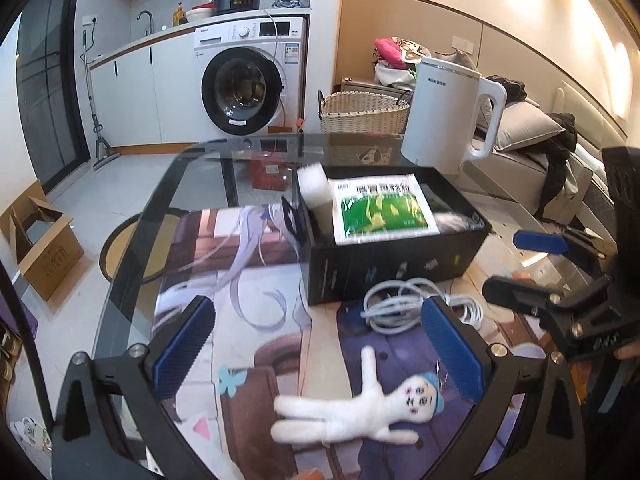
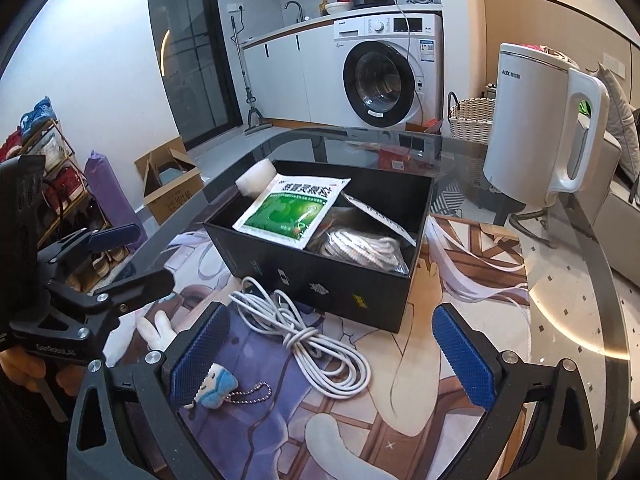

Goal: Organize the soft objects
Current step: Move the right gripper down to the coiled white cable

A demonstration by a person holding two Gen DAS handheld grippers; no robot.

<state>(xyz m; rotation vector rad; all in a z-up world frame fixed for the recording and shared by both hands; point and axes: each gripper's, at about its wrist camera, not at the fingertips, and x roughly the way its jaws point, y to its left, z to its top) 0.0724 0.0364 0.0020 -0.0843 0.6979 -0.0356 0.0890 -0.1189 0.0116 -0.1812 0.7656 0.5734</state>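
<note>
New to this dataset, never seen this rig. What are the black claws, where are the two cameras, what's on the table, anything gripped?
No robot: a person holds a two-finger gripper in each hand, each carrying a fisheye camera looking along its blue pads. One picture looks out from the left gripper, the other from the right gripper. Both stand open and hold nothing. On the glass table lie a printed mat, a black box with a green packet inside, a coiled white cable, a white plush doll and a kettle.
</note>
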